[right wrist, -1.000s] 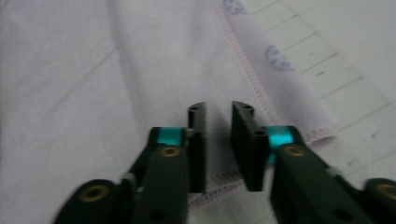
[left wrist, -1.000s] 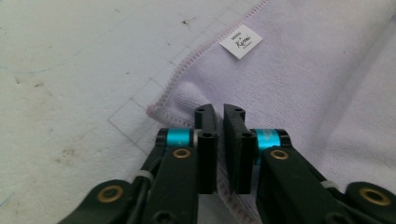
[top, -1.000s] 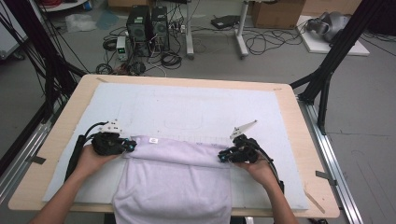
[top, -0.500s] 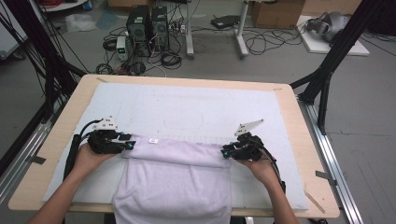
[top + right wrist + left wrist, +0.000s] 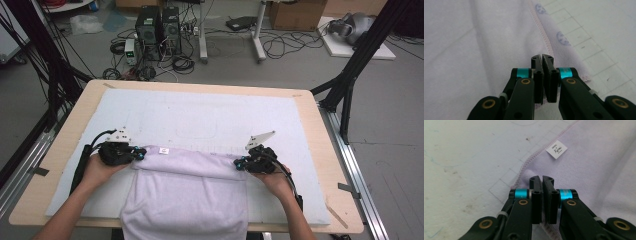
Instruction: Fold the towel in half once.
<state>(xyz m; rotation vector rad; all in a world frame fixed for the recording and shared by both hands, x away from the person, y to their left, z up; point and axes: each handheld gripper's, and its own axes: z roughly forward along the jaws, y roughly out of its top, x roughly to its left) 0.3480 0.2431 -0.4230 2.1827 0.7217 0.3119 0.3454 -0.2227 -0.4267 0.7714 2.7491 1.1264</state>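
A lavender towel (image 5: 185,195) lies on the white mat (image 5: 210,115), and its near part hangs over the table's front edge. Its far edge is folded into a soft roll stretched between the two grippers. My left gripper (image 5: 137,155) is shut on the towel's left end. In the left gripper view the jaws (image 5: 542,180) pinch the stitched hem, with a small white label (image 5: 556,149) just beyond. My right gripper (image 5: 239,163) is shut on the right end. In the right gripper view the towel's hem (image 5: 544,37) runs away from the shut gripper (image 5: 542,58).
The mat covers most of a wooden table (image 5: 320,140). Metal rails (image 5: 357,170) run along both table sides. On the floor behind stand computer towers (image 5: 157,25), several cables and cardboard boxes (image 5: 295,12). Black frame legs (image 5: 350,75) rise at the right.
Both grippers keep their hold on the towel. The right one shifted slightly right and came back; the towel stays stretched between them.
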